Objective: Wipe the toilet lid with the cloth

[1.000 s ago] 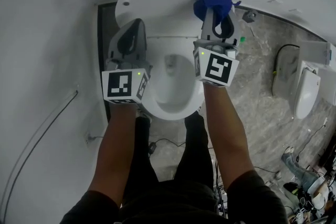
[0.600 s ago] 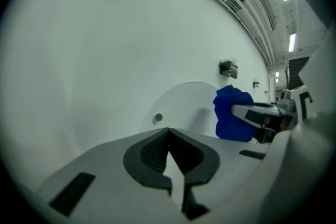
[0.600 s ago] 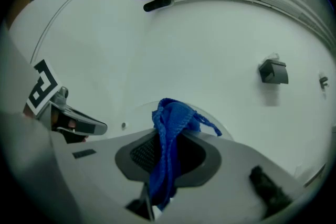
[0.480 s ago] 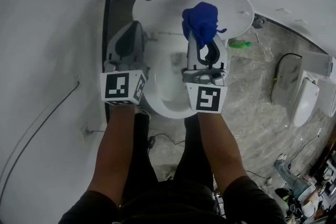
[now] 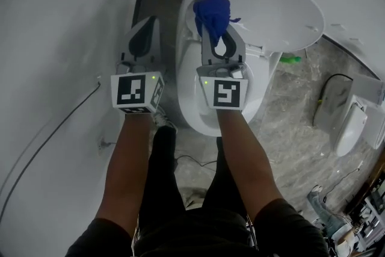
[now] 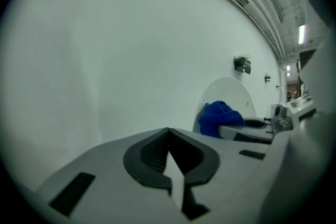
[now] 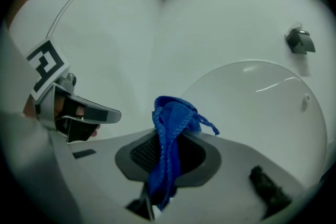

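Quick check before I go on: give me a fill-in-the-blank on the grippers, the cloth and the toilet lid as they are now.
1. The right gripper is shut on a ____ cloth.
2. The left gripper has its jaws together and holds ____.
3. The toilet lid stands ____ (raised/lowered).
4. In the head view, the green item on the floor lies to the ____ of the toilet bowl.

Missing words: blue; nothing; raised; right.
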{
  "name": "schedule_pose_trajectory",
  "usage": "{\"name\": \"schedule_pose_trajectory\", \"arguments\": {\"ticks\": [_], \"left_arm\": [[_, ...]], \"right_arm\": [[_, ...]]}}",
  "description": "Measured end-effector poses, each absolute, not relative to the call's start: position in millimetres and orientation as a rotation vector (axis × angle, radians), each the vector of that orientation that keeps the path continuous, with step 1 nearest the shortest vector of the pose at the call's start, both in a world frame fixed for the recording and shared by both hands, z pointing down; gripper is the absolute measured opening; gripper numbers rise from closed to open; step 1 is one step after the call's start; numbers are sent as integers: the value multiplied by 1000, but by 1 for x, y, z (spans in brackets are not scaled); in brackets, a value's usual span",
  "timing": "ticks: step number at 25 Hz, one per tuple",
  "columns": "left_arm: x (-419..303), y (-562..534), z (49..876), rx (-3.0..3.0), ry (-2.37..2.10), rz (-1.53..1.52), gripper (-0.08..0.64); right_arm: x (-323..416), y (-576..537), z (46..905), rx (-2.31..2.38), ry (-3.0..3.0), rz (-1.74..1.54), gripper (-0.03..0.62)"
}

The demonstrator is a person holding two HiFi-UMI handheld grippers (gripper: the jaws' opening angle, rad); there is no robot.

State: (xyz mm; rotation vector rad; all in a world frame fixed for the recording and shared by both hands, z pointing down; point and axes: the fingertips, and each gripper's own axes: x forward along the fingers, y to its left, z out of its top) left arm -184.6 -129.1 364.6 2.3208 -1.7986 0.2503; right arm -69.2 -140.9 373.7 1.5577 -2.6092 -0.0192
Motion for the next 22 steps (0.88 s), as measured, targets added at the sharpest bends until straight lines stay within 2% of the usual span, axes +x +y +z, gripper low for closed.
{"name": "schedule_pose_trajectory", "arguments": {"ticks": [7,15,22], "left_arm": [[-180,-129,371,2352,-1768,286,9],[-155,-130,380,2379,-1705,255,9],[-90,-140,387,2400,-1650,240,9]], "right_arm": [[-74,-170,391,1558,-2558,-29,67],[-25,-183,396,1696,-2404,-53,67],[59,-188,398,1790,-2308,-90,67]]}}
